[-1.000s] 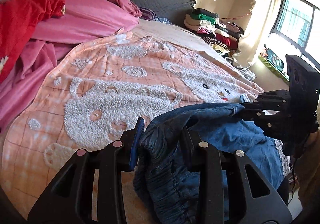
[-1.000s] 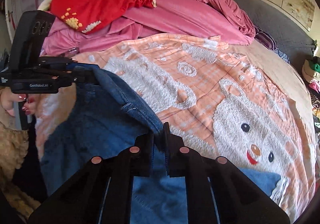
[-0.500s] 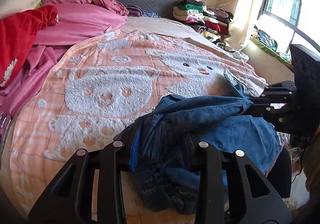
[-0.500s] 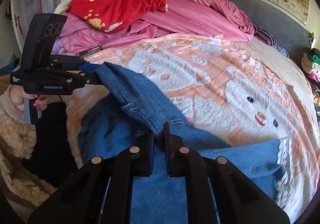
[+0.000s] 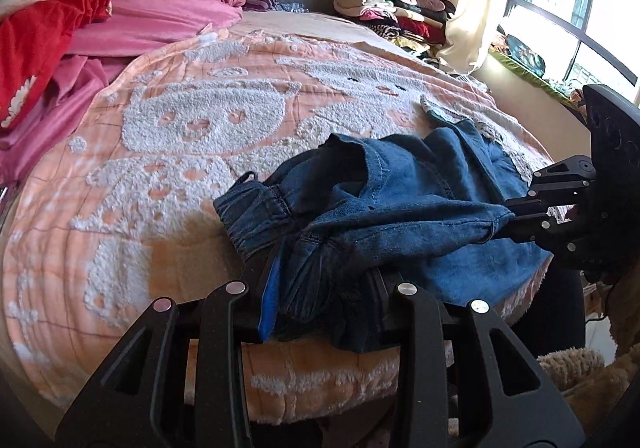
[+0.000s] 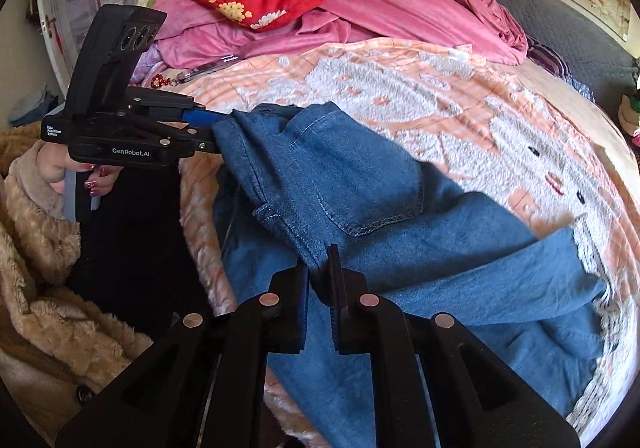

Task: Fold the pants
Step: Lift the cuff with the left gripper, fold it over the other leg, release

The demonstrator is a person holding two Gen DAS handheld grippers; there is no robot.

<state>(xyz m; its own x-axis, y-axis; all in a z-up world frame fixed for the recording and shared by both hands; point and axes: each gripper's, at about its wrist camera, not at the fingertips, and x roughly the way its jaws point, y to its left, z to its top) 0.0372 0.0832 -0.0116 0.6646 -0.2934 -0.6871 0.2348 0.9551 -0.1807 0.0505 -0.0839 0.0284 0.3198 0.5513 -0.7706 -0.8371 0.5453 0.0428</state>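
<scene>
We hold the jeans (image 6: 360,204) at the near edge of the bed (image 5: 168,152), over its peach blanket (image 6: 420,96). Our left gripper (image 5: 320,288) pinches the bunched waistband, our right gripper (image 6: 319,280) pinches a denim fold. The fabric spans between both grippers; the legs lie spread on the blanket

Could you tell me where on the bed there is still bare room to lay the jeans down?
The peach blanket is bare between the jeans and the pink bedding, across its bear pattern. Crowded spots: the red garment on the left, and the folded clothes stack by the curtain.
</scene>
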